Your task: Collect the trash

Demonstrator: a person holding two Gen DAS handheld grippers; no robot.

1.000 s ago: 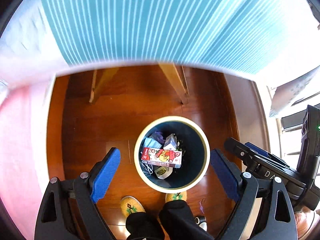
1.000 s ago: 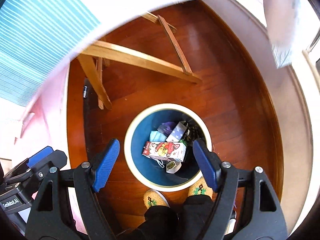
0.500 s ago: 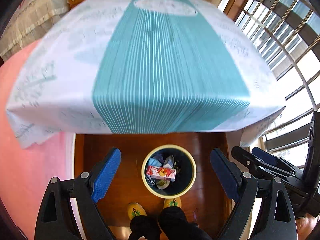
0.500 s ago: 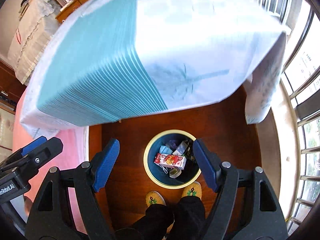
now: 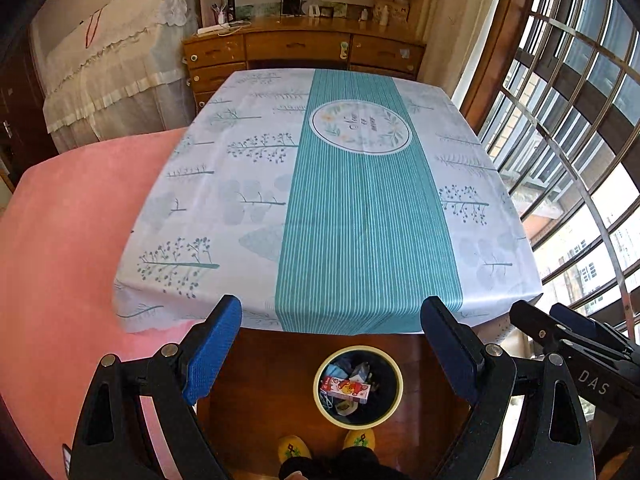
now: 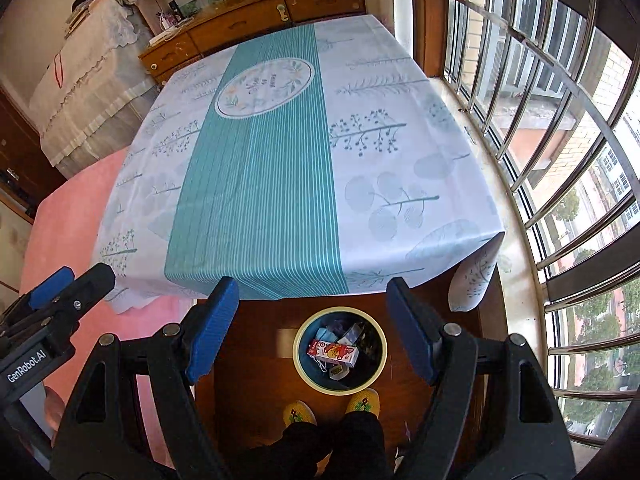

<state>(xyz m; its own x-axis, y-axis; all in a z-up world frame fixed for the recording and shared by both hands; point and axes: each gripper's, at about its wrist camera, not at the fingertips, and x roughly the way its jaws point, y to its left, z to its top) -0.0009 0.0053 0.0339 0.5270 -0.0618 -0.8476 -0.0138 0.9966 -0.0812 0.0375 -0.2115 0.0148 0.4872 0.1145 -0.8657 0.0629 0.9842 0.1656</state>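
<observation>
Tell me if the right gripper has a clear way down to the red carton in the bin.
Probably yes: the right gripper is open above the bin, and the red carton lies uncovered on top.

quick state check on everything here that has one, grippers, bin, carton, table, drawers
left gripper: open, holding nothing
right gripper: open, holding nothing
trash bin: upright on the floor, holding trash
red carton: lying flat on top of the trash
tablecloth: spread flat, nothing on it
drawers: shut
</observation>
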